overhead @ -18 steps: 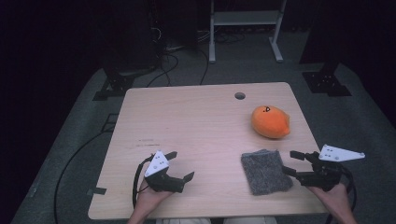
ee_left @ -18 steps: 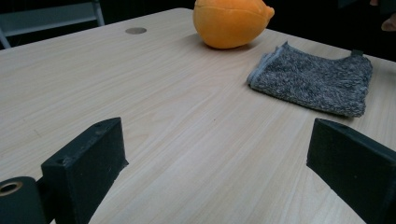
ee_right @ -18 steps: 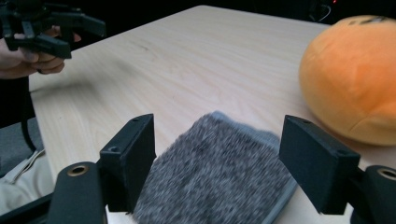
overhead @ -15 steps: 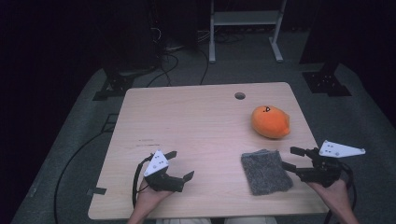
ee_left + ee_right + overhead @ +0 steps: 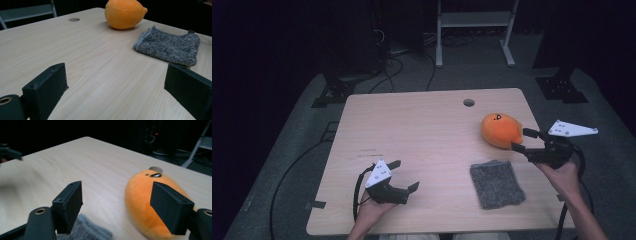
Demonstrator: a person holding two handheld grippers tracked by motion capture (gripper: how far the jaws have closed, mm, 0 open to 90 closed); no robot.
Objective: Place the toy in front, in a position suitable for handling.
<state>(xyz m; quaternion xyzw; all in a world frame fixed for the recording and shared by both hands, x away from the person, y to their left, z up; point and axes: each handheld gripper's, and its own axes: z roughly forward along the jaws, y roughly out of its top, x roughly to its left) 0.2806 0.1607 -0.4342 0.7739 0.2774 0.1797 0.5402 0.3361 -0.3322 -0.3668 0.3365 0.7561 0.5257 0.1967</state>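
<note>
The right tongs (image 5: 523, 140) have moved up to the orange plush (image 5: 500, 130), wide like the left tongs (image 5: 404, 176), above the pale wooden table (image 5: 422, 130).

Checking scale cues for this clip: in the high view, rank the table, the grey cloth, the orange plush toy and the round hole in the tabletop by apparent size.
1. table
2. grey cloth
3. orange plush toy, only slightly smaller than the cloth
4. round hole

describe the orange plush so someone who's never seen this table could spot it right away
On the light wooden table, look toward its far right part, just below the round cable hole. The orange plush lies there, rounded like a lemon with a small dark face mark, unlike the flat grey cloth nearer the person.
</note>
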